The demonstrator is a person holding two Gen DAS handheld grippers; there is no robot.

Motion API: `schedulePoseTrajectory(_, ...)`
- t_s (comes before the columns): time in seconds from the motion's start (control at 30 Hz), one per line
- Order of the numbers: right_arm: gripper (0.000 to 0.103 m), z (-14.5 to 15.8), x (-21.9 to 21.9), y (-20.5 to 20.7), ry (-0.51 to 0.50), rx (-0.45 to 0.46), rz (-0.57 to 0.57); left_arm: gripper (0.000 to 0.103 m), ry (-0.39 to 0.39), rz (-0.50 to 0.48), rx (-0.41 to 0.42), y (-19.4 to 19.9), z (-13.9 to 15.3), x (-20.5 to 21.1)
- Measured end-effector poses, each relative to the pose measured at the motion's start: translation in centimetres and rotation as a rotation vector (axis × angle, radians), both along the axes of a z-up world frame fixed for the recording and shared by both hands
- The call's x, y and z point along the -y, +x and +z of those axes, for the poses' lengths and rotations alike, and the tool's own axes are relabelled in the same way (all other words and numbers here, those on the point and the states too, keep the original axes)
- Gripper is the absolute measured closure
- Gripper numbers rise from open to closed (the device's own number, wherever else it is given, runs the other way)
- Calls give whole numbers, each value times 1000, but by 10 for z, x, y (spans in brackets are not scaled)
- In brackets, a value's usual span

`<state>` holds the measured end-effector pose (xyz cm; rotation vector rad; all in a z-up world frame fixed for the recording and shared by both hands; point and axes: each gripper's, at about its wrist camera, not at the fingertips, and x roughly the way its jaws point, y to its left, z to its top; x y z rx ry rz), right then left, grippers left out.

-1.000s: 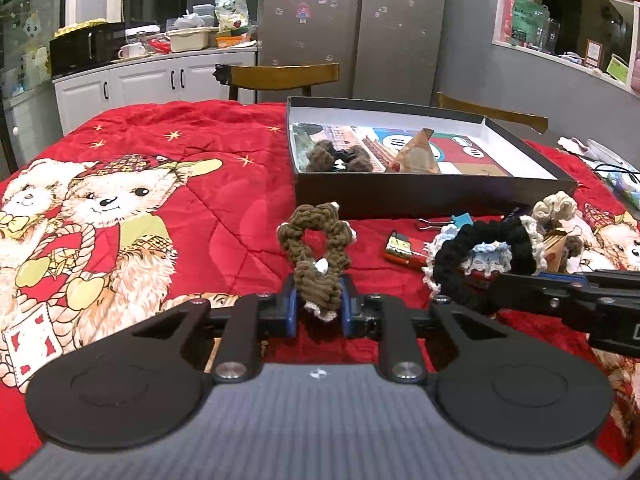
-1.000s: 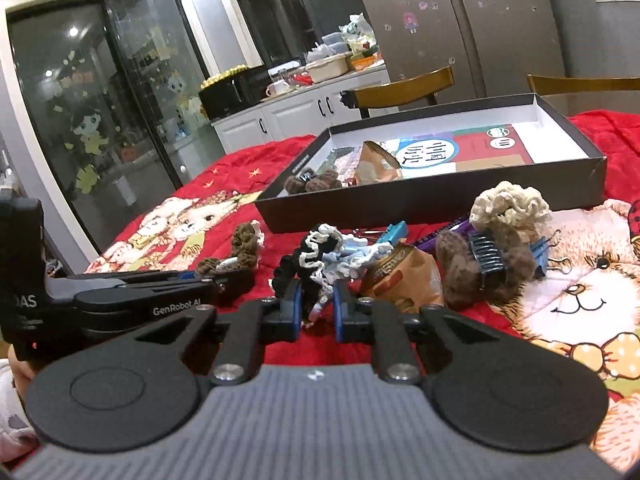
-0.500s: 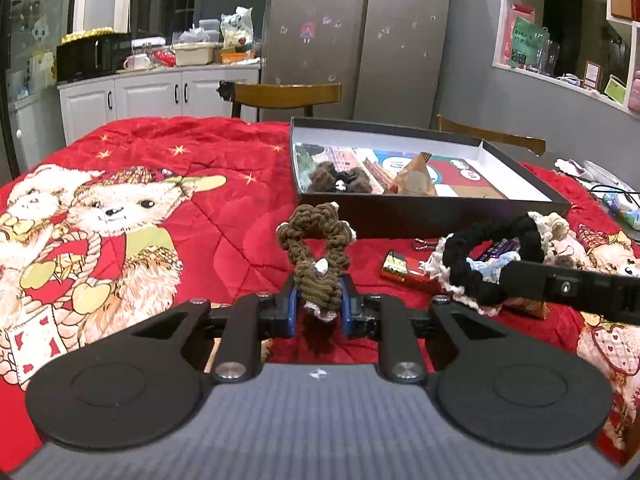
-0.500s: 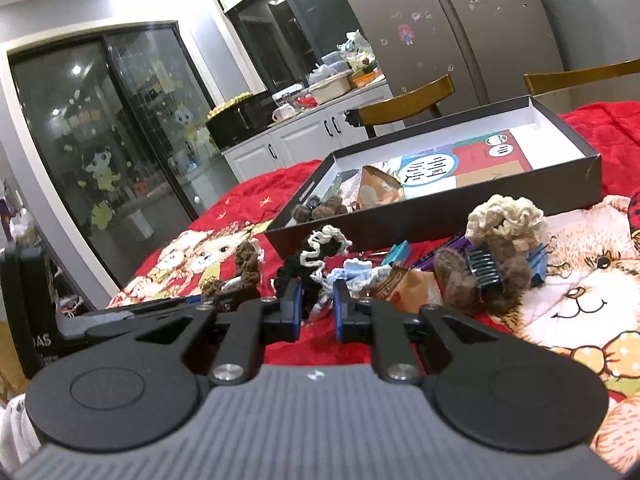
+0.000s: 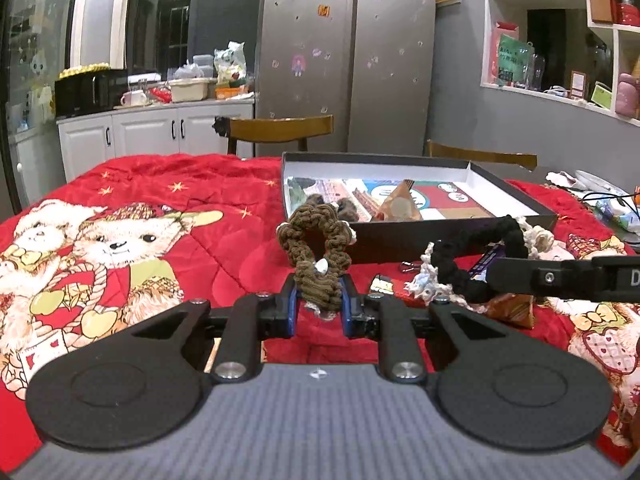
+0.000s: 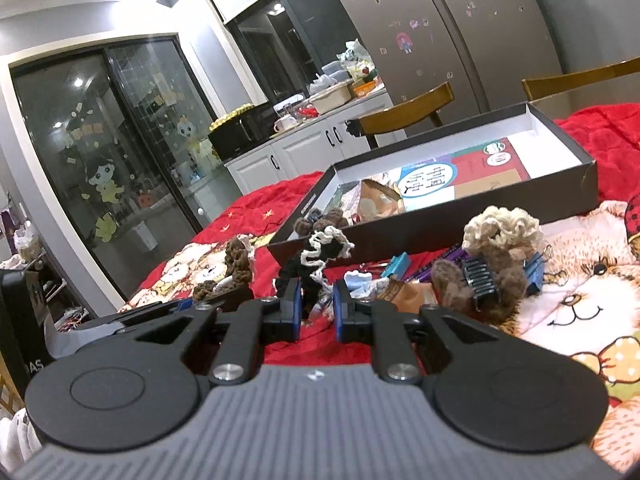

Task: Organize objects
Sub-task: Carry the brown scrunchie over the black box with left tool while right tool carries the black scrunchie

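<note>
My left gripper (image 5: 318, 300) is shut on a brown knitted scrunchie (image 5: 316, 240) and holds it upright above the red blanket, in front of the open black box (image 5: 400, 240). My right gripper (image 6: 316, 304) is shut on a black scrunchie with white trim (image 6: 316, 256), also lifted; it shows in the left wrist view (image 5: 476, 256) at the right. The box (image 6: 440, 232) holds a brown scrunchie (image 5: 344, 206), a triangular packet (image 5: 400, 204) and printed cards.
On the blanket near the box's front wall lie a cream scrunchie (image 6: 500, 226), a brown scrunchie with a black claw clip (image 6: 478, 284), a snack packet (image 6: 404, 294), blue clips (image 6: 398, 266) and a small red item (image 5: 380, 284). Wooden chairs (image 5: 280, 130) stand behind the table.
Both grippers have risen with their scrunchies, lifting them off the blanket. The black scrunchie has come up beside the brown one.
</note>
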<state>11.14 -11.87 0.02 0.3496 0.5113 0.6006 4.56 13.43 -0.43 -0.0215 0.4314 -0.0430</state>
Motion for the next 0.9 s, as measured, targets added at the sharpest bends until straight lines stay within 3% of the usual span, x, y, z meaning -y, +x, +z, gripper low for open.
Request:
schedulePoseTrajectory(0.27, 85, 10, 9, 4, 39, 23, -26, 79, 23, -58, 70, -11, 5, 9)
schedulePoseTrajectory(0.47, 85, 33, 12, -8, 31, 125, -38, 79, 32, -62, 153, -23, 12, 16)
schedulePoseTrajectory(0.9, 85, 86, 53, 16, 134, 164, -121, 79, -36, -83, 277, -22, 83, 42)
